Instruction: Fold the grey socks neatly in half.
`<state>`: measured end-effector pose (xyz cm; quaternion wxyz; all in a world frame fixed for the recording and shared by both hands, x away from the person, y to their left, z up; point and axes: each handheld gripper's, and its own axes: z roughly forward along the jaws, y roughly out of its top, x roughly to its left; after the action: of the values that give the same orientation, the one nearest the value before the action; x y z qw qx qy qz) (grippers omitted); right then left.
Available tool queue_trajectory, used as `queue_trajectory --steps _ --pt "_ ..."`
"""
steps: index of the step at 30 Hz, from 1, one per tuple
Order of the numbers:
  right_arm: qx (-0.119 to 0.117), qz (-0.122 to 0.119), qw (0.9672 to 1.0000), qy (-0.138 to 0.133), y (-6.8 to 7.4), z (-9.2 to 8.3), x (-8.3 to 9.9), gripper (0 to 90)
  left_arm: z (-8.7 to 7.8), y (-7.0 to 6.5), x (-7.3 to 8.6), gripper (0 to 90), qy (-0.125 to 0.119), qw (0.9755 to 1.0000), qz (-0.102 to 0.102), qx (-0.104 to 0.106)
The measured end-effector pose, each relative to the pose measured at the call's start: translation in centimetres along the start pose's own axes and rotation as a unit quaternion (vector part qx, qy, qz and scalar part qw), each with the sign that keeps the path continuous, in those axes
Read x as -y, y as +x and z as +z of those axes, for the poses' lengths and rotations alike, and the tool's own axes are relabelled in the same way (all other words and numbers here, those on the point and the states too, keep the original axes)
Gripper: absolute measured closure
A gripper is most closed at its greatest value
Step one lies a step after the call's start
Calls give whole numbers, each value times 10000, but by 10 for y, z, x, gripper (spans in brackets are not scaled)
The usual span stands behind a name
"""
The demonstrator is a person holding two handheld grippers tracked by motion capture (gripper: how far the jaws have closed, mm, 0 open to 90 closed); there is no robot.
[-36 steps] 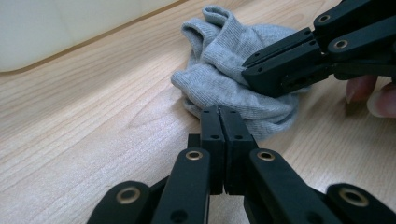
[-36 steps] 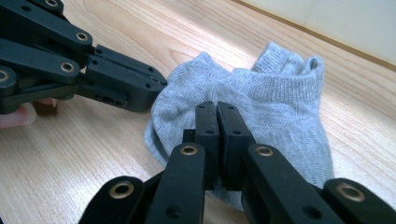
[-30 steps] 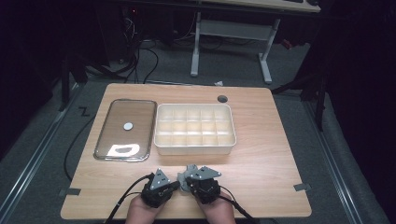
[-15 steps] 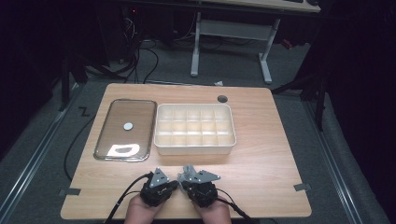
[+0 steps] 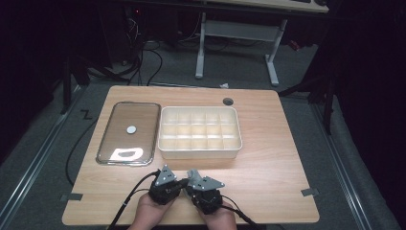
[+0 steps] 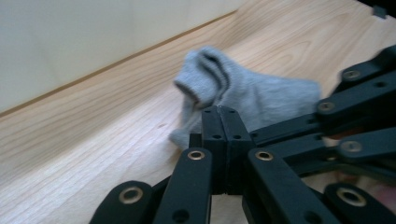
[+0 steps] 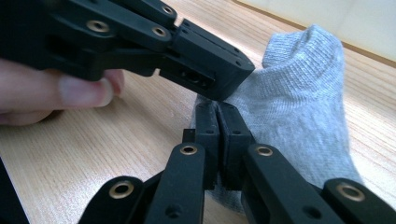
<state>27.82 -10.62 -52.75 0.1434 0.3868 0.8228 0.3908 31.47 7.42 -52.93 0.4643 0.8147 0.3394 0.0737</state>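
Although both grippers sit at the bottom centre of the high view, close together near the front edge of the surface [image 5: 268,158], the work looks barely begun. The left gripper [image 6: 219,112] has its fingers pressed flat together, and they seem to pinch the near edge of a small grey sock [image 6: 247,93] lying in the middle of that gripper's view. The right gripper [image 7: 217,109] is likewise clenched, its fingers closed on the edge of the same sock [image 7: 303,112], which spreads toward the right side of its view. The sock rests on the wood just in front of the white divided box [image 5: 199,132], whose pale wall fills the upper left of the left gripper view.

Judging from this, the sock has been caught from two sides but not lifted or folded; it looks crumpled, with the cuff bunched up. Every compartment of the box appears empty, and the clear lid [image 5: 128,133] lies beside it, at the left of the high view. Folding or rolling the sock and placing it in a compartment is probably all yet to do.
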Motion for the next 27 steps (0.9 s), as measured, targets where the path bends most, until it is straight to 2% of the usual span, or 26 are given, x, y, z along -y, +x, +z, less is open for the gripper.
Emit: queue_trajectory --steps 2,6,8,9,10,11,13,14,15,16,17,18,20,24,27 --pt "-9 -6 10000 -3 0 0 0 885 2 2 2 900 24 10000 -17 24" --pt "-58 -59 10000 3 1 -3 1 862 3 0 2 900 45 10000 77 18" --pt "-204 -68 9997 -68 3 -12 -2 840 3 -1 2 900 52 9999 106 -32" --pt "-159 -108 9994 -292 1 -26 -7 827 3 -1 2 900 54 9999 113 -35" --pt "-159 -108 9994 -292 1 -26 -7 827 3 -1 2 900 54 9999 125 -43" --pt "-70 -64 9992 -400 -2 -34 -11 813 3 -1 2 900 53 9999 144 -55" --pt "139 -3 9987 -499 -12 -44 -17 794 3 -1 2 900 61 9998 186 -73" --pt "176 49 9988 -461 -17 -44 -16 778 3 -2 2 900 60 9997 219 -113" --pt "103 133 9994 -290 -24 -39 -10 762 3 -2 2 900 63 9995 265 -157" --pt "103 133 9994 -290 -24 -39 -10 762 3 -1 2 900 63 9994 278 -177" --pt "81 96 9997 -223 -23 -36 -7 762 3 1 1 900 57 9994 268 -204" --pt "74 -13 10000 -16 -21 -28 -1 762 3 2 1 900 58 9994 269 -215" --pt "125 -76 9998 132 -17 -18 6 763 3 4 1 900 57 9993 267 -257" --pt "221 -109 9997 31 -14 -14 7 773 -1 6 -1 900 -28 9991 188 -373" --pt "244 -106 9996 75 -13 -12 5 776 -13 -3 -8 887 -344 9991 159 -209"
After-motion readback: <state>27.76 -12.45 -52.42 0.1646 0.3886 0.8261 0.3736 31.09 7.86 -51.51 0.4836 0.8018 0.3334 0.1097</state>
